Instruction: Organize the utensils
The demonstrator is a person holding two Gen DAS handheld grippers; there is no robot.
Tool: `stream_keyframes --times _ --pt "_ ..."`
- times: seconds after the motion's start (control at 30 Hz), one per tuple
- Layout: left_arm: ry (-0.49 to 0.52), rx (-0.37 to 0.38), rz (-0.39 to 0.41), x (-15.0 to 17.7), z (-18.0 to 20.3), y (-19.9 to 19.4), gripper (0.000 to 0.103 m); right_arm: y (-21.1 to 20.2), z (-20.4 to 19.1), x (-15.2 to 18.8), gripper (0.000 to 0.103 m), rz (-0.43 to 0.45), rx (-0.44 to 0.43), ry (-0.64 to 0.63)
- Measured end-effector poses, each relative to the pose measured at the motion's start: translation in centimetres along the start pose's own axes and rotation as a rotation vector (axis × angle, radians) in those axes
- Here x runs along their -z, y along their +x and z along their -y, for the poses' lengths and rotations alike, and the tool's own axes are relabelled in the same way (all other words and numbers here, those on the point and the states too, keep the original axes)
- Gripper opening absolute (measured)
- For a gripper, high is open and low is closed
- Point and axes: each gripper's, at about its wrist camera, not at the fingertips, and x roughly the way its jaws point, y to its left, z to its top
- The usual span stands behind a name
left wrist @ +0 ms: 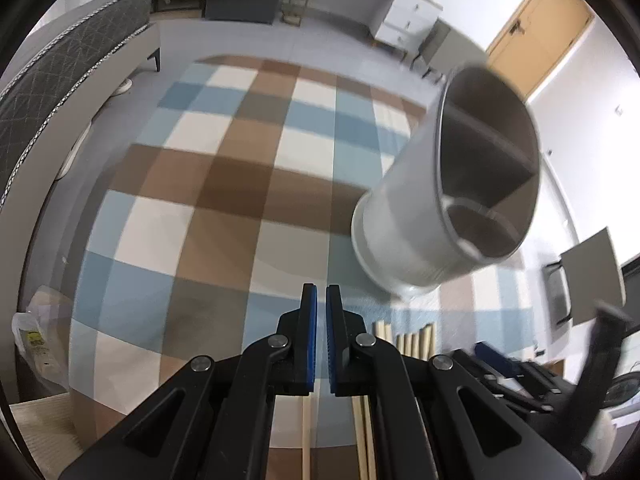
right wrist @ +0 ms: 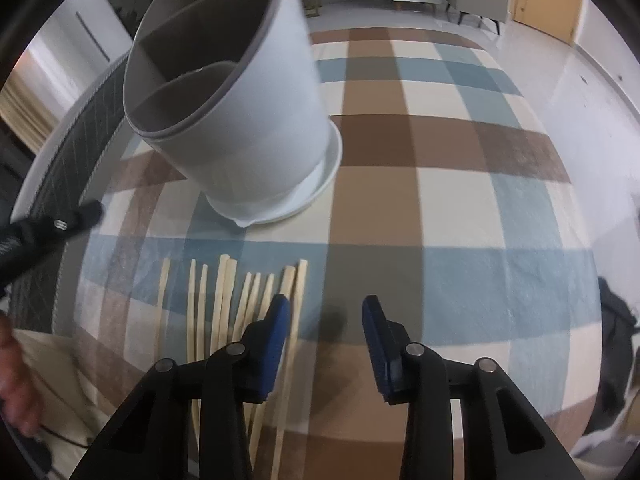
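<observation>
We're at the start, nothing in the grey plastic divided utensil holder (right wrist: 240,92) yet; it stands far-left on the checked table (right wrist: 460,208). Pale wooden chopsticks (right wrist: 224,312) lie near. Right tool (right wrist: 325,320) apart, empty; left tool (left wrist: 321,308) nearly together, empty. Next: right tool pinches one stick w/ care.

Utensil holder (left wrist: 448,184): smeared by motion blur in the left wrist view; top rim cut off by the upper edge in the right wrist view.
Chopsticks (right wrist: 224,312): near ends hidden behind the right gripper (right wrist: 326,312).
Hand (right wrist: 16,380): blurred, cut off at the left edge.
</observation>
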Motion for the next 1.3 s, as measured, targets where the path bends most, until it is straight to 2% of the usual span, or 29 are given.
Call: stream_keyframes --times 0.1,0.27,0.43,0.47,0.53,0.6,0.63,0.7,0.77,0.87,0.97,1.03,1.13,1.3 --pt "-0.035 0.031 0.017 -1.3 -1.2 -0.7 0.000 1.1 -0.9 -0.7 0.029 -0.037 0.036 -0.043" --pt "-0.115 0.064 0.022 -2.1 -3.3 -1.6 0.000 2.5 -2.2 -0.9 0.027 -0.084 0.104 -0.119" --pt "-0.159 0.047 -0.002 -2.5 -4.2 -1.5 0.001 2.8 -3.2 -1.1 0.025 -0.086 0.146 -0.167" --pt "-0.161 0.041 -0.008 -2.5 -4.4 -1.4 0.004 2.9 -3.2 -1.3 0.024 -0.083 0.142 -0.169" --pt "-0.171 0.022 -0.018 -2.4 -4.7 -1.4 0.017 3.0 -3.1 -1.5 0.021 -0.076 0.127 -0.163" --pt "-0.181 0.012 -0.016 -2.3 -5.1 -1.4 0.036 3.1 -2.8 -1.8 0.009 -0.063 0.122 -0.150" --pt "-0.181 0.001 -0.014 -2.2 -5.3 -1.4 0.040 3.1 -2.6 -1.9 0.007 -0.059 0.116 -0.142" --pt "-0.165 -0.028 -0.018 -2.0 -5.4 -1.2 0.050 3.2 -2.0 -2.2 0.004 -0.049 0.076 -0.107" --pt "-0.132 -0.059 -0.041 -1.7 -5.3 -0.4 0.052 2.5 -1.3 -2.2 0.004 -0.021 0.049 -0.077" --pt "-0.080 -0.084 -0.103 -1.1 -4.8 1.1 0.052 1.5 0.2 -2.4 0.004 0.026 0.004 -0.012" --pt "0.032 -0.138 -0.183 0.1 -3.3 3.3 0.052 -0.2 1.8 -2.5 0.004 0.087 -0.064 0.076" --pt "0.063 -0.153 -0.197 0.5 -2.8 3.9 0.052 -1.5 3.0 -2.5 0.004 0.137 -0.106 0.132" --pt "0.073 -0.161 -0.223 0.8 -2.4 4.9 0.052 -3.2 4.6 -2.5 0.004 0.204 -0.170 0.203" --pt "0.098 -0.202 -0.254 1.3 -1.8 6.6 0.052 -5.2 6.1 -2.2 0.004 0.276 -0.226 0.274"
